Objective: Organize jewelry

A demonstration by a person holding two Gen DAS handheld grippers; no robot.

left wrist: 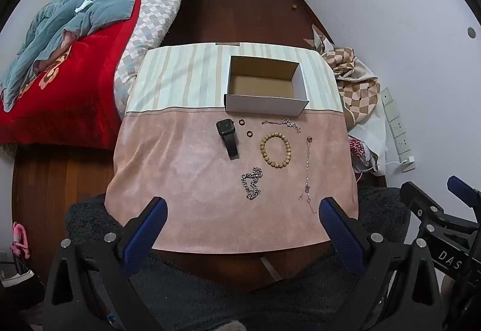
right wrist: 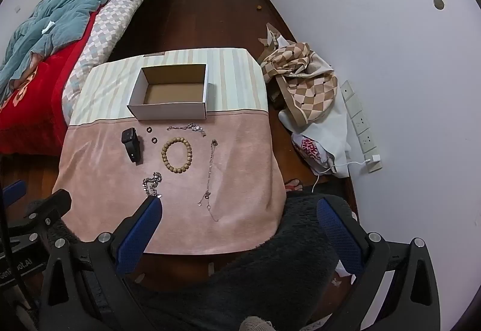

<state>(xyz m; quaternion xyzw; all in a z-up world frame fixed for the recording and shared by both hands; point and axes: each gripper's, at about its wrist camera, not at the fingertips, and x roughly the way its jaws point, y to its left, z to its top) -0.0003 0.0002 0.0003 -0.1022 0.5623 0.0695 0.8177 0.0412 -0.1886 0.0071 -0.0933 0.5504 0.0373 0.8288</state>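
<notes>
On the pink cloth lie a black watch, two small dark rings, a wooden bead bracelet, a chunky silver chain, a thin chain and a thin bracelet. An open white cardboard box stands behind them with nothing in it. My left gripper hangs open above the table's near edge, holding nothing. My right gripper is open too, nearer the table's right side, its left finger just below the silver chain. The bead bracelet and box show in the right wrist view as well.
A bed with red and blue bedding stands to the left. Checked fabric and bags are heaped on the floor to the right, by a wall power strip. A dark fluffy cover lies below the table's near edge.
</notes>
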